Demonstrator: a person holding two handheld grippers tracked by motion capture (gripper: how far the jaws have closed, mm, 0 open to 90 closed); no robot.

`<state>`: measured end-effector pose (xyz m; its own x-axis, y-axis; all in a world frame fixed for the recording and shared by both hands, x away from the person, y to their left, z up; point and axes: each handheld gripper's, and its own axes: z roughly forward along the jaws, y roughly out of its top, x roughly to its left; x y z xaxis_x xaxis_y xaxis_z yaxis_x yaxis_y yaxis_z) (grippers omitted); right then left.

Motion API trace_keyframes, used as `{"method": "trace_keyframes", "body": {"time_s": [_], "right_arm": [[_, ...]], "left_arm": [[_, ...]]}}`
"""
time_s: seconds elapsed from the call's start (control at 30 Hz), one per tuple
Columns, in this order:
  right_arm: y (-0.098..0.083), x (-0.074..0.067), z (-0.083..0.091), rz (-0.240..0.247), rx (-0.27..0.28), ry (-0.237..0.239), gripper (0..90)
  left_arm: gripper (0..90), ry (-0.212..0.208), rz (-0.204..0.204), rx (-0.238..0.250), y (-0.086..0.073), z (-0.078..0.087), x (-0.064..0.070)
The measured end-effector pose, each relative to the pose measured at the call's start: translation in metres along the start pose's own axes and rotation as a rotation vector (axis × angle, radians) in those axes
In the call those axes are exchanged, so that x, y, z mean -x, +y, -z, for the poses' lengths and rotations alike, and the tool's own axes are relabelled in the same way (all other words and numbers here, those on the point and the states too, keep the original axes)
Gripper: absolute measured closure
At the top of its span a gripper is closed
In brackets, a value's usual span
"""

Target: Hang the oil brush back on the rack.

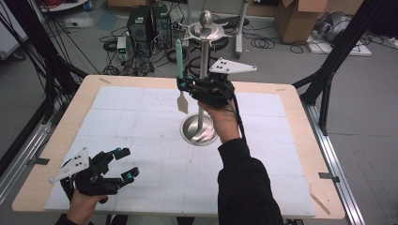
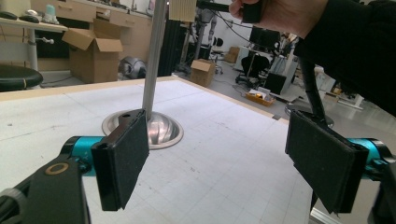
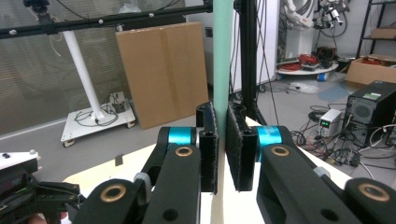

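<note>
Plywood table [image 1: 300,140] with a white gridded mat [image 1: 141,122] is taking up most of the scene, and a steel stand [image 1: 202,70] is sitting on its round base mid-table. The right gripper [image 1: 184,84] is being held up beside the pole, jaws clenched on a mint-handled spatula [image 1: 180,75], blade hanging down above the mat, probably so it can go on the stand's top rack. The left gripper [image 1: 126,163] is waiting low at the near left corner, jaws spread wide, gripping nothing, likely just keeping clear
</note>
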<state>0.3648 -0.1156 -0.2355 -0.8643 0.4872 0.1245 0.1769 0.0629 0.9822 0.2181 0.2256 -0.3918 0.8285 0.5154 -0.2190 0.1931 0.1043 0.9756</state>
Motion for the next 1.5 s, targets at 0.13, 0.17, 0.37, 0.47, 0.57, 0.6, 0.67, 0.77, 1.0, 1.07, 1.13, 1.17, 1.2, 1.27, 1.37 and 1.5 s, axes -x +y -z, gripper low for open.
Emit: {"method": "trace_keyframes", "body": {"time_s": [0.13,0.17,0.37,0.47,0.57,0.6,0.67,0.77,1.0,1.07,1.13,1.17,1.2,1.27,1.37,1.5], "right_arm": [[0.001,0.002,-0.001,-0.005,0.002,-0.009,83.8],[0.001,0.002,-0.001,-0.006,0.003,-0.009,83.7],[0.002,0.003,-0.002,-0.012,0.004,-0.021,83.7],[0.003,0.003,-0.002,-0.014,0.003,-0.03,83.7],[0.003,0.004,-0.002,-0.025,0.003,-0.042,83.7],[0.003,0.004,-0.002,-0.026,0.0,-0.044,83.7],[0.003,0.005,-0.002,-0.03,0.001,-0.049,83.7],[0.003,0.005,-0.002,-0.037,0.001,-0.057,83.7],[0.001,0.007,-0.001,-0.04,-0.004,-0.074,83.6],[0.001,0.006,-0.001,-0.038,-0.011,-0.077,83.3],[-0.001,0.005,-0.001,-0.03,-0.012,-0.081,81.9],[-0.001,0.005,0.0,-0.036,-0.004,-0.085,78.5],[-0.002,0.005,0.001,-0.037,0.001,-0.09,76.7],[-0.004,0.004,0.002,-0.027,-0.014,-0.111,71.1],[-0.009,0.005,0.005,-0.033,-0.019,-0.135,60.9],[-0.018,0.002,0.014,0.002,-0.021,-0.181,52.3]], "left_arm": [[21.9,-0.005,0.004,0.005,0.0,0.0,0.0],[21.9,-0.005,0.005,0.006,0.0,0.0,0.001],[21.9,-0.006,0.009,0.013,0.001,0.001,0.0],[21.8,-0.006,0.01,0.016,0.001,0.002,0.0],[21.9,-0.007,0.007,0.015,0.001,0.002,0.0],[21.9,-0.007,0.005,0.015,0.001,0.002,0.0],[21.8,-0.007,0.005,0.015,0.001,0.002,0.0],[21.9,-0.007,0.008,0.018,0.001,0.002,0.0],[21.8,-0.006,0.006,0.02,0.001,0.002,-0.001],[21.8,-0.005,0.006,0.021,0.001,0.003,-0.001],[21.9,-0.004,0.008,0.021,0.001,0.003,-0.001],[21.8,-0.003,0.008,0.02,0.001,0.003,-0.001],[21.8,-0.002,0.009,0.02,0.002,0.003,-0.001],[21.8,-0.001,0.008,0.018,0.002,0.004,-0.002],[21.8,0.001,0.007,0.017,0.001,0.003,-0.002],[21.8,0.006,0.013,0.02,0.001,0.003,-0.003]]}}
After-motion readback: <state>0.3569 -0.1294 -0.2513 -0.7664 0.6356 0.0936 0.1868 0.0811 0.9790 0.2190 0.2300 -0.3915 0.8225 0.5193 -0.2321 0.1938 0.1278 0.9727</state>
